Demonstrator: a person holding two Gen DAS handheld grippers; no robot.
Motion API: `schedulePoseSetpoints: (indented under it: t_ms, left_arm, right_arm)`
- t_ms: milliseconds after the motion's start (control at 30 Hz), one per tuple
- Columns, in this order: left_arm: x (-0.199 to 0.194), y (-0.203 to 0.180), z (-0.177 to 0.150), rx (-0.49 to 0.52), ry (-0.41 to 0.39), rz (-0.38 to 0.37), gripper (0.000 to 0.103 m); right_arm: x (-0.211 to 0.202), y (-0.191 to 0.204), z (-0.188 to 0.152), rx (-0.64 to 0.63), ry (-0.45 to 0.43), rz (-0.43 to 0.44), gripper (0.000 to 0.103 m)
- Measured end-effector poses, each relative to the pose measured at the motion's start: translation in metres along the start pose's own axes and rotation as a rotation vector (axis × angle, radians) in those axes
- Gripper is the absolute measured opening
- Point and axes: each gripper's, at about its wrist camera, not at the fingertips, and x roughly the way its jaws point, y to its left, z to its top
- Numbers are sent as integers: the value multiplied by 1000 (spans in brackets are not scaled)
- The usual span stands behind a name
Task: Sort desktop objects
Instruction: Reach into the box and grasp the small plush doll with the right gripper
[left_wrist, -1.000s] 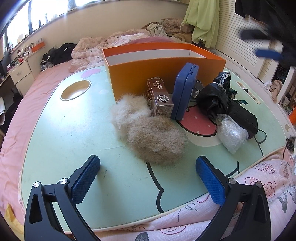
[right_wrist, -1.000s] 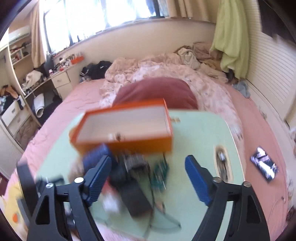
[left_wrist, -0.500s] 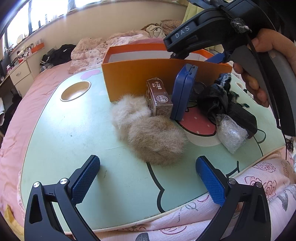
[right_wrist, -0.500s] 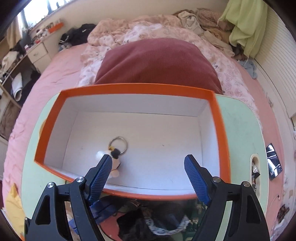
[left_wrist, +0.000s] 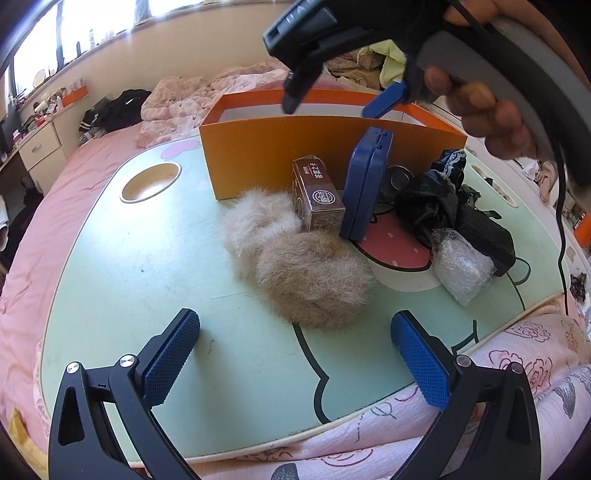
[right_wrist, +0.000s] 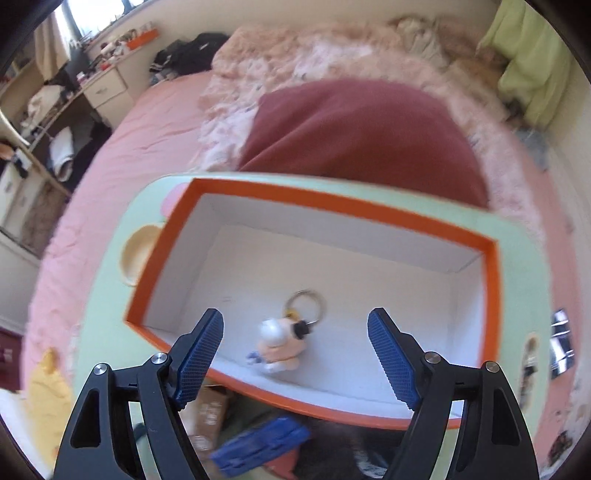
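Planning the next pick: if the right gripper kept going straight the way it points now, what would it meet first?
Most likely the plush keychain lying on the floor of the orange box; it sits between the open fingers of the right gripper, though blur leaves depth uncertain.

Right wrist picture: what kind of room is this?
Most likely a bedroom. A pale green lap table sits on a bed with a pink sheet, a dark red pillow behind it, and a cream drawer unit beside.
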Motion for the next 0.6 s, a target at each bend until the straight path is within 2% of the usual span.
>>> schedulePoseSetpoints:
  t_ms: [67,133,333,400,467,500,600]
  left_arm:
    - [0,0,0,0,-1,-1,103]
    - [-1,1,1,1,-2,-3,103]
    - [-1,2,1,2,-5,-7,103]
    - [0,3,2,1,-4,-10,103]
    - [0,2,2,0,-5,-10,103]
    - [0,2,2,0,-5,-9,103]
    - [0,2,3,0,-5,-9,103]
  right_arm:
    - [14,-12,7,104,112,97,76]
    - [21,-16,11,147,147,118,74]
    - [46,-2,11,94,191,35,72]
    - [45,8,9,19,135,-59,58]
    - [44,12,8,-2,134,-36,36]
    - [45,10,8,8,148,-12,32]
    - [42,2,7,18,137,-2,32]
